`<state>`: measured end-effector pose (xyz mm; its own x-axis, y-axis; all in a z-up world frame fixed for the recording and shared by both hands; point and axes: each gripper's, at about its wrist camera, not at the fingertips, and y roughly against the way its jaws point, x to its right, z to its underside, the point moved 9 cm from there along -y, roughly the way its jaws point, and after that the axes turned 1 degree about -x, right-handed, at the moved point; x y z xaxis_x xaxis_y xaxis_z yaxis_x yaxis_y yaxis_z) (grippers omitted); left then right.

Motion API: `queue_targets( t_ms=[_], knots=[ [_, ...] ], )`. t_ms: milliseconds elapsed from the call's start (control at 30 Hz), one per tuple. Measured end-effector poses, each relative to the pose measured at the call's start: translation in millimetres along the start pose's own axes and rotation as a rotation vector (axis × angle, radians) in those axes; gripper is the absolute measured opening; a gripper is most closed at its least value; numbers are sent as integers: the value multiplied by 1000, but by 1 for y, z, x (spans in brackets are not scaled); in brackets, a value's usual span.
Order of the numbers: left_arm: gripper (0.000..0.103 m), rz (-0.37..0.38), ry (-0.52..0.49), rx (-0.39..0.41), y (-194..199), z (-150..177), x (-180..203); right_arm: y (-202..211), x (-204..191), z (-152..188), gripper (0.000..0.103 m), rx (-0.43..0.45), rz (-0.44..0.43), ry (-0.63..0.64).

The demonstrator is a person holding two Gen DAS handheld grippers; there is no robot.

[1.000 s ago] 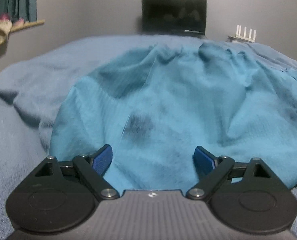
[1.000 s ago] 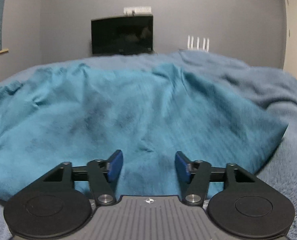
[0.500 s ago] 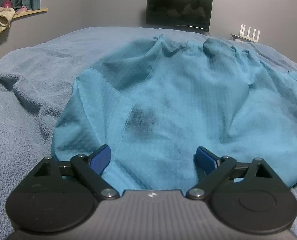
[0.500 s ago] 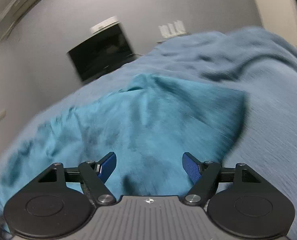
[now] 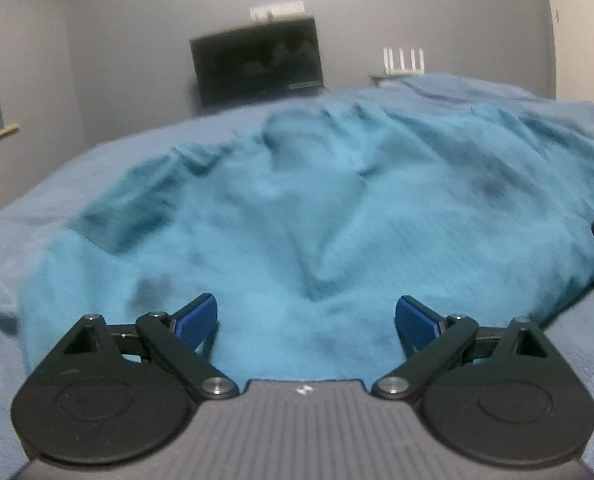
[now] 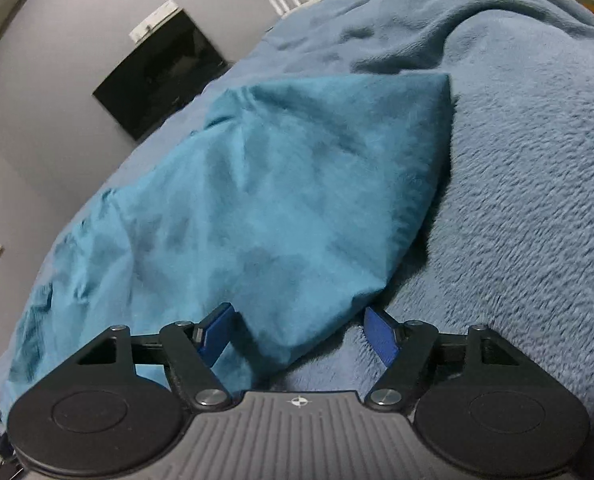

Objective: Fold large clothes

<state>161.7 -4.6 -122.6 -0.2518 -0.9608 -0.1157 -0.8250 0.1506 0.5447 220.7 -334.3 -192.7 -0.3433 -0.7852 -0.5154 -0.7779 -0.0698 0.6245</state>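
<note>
Teal garment (image 6: 281, 184) — its corner between the parted right hand-held gripper (image 6: 299, 330).

Dim, flat indoor light; motion blur, fisheye-bent edges.

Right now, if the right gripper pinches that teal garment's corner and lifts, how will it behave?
The teal garment lies creased and sagging, so it will likely drape limply. It looks thin, probably light. The fuzzy blanket may drag on it slightly.
</note>
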Motion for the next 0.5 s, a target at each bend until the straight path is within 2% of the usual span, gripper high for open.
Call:
queue_targets(
  t_ms=[167, 400, 500],
  knots=[
    [97, 24, 56, -32, -10, 5, -3, -13, 2, -4, 78, 0, 4, -19],
    [97, 86, 153, -9, -6, -4, -9, -25, 22, -37, 76, 159, -75, -230],
    [97, 80, 130, -25, -12, -1, -8, -33, 26, -50, 75, 199, -99, -279]
  ],
)
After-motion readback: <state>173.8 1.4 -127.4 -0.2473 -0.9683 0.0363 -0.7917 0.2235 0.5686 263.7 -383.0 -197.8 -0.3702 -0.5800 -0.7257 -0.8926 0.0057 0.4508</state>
